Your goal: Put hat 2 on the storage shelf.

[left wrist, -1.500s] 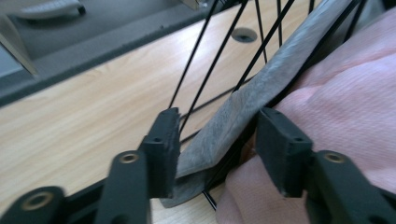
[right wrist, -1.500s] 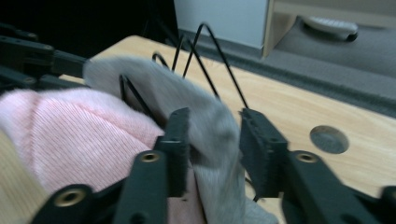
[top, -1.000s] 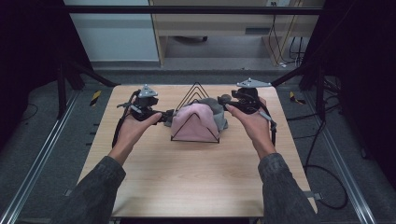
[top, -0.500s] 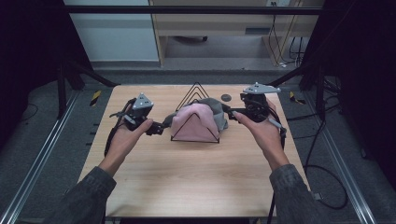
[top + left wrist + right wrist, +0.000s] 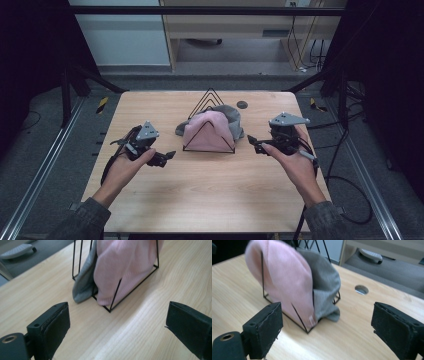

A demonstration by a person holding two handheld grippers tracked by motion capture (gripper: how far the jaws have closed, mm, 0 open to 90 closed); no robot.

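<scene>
Either side of the wire rack [image 5: 209,135] holding the pink hat [image 5: 207,131], my left gripper [image 5: 167,156] and right gripper [image 5: 252,142] have just been opening, jaws apart, empty.

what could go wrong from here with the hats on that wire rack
The pink hat bulges through the front triangle of the thin wire rack; a snagged jaw might drag or tip the light frame. The grey hat droops over the rack's side onto the table and may slide off. Both the left gripper and right gripper are open, holding nothing.
</scene>
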